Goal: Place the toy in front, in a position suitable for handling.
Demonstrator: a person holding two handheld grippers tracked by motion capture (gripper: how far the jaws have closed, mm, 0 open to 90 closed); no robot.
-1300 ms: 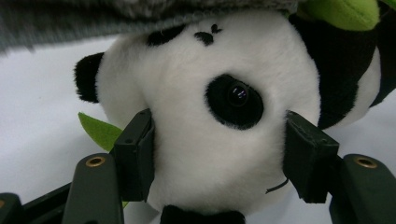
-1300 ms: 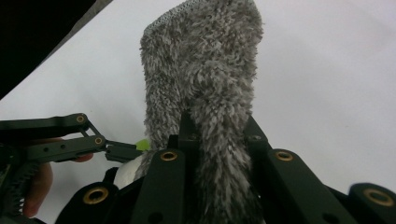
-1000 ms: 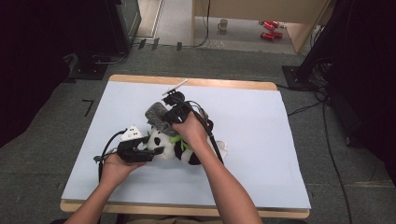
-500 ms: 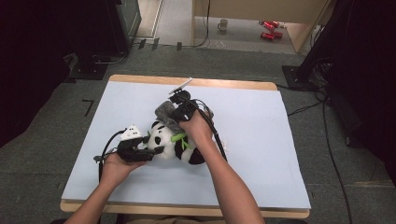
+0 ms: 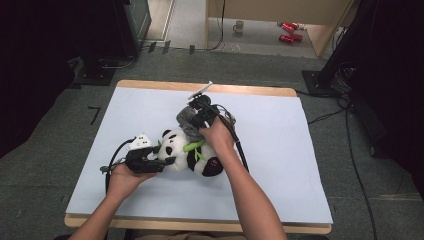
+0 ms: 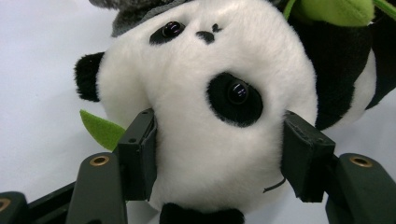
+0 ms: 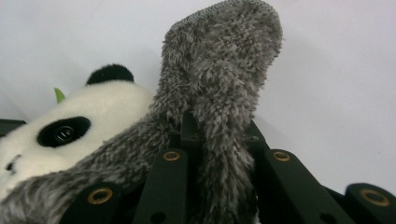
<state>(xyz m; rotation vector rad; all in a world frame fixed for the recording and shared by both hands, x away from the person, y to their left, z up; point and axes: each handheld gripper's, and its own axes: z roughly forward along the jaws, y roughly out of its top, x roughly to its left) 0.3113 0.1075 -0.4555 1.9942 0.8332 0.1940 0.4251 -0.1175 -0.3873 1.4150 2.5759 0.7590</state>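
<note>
Plush panda [image 5: 187, 152] lies mid-table [image 5: 300, 165], head at 9 o'clock. Left claw [image 6: 217, 154] clamps head for anchoring. Right claw [image 7: 219, 154], shut tight on grey scarf [image 7: 219, 70], draws cloth toward 12 o'clock.

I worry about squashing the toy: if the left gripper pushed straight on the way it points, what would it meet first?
The panda plush itself. The left gripper is already clamped on its white head, so any push forward drives deeper into the face; the black body lies just beyond, as far as depth shows.
</note>
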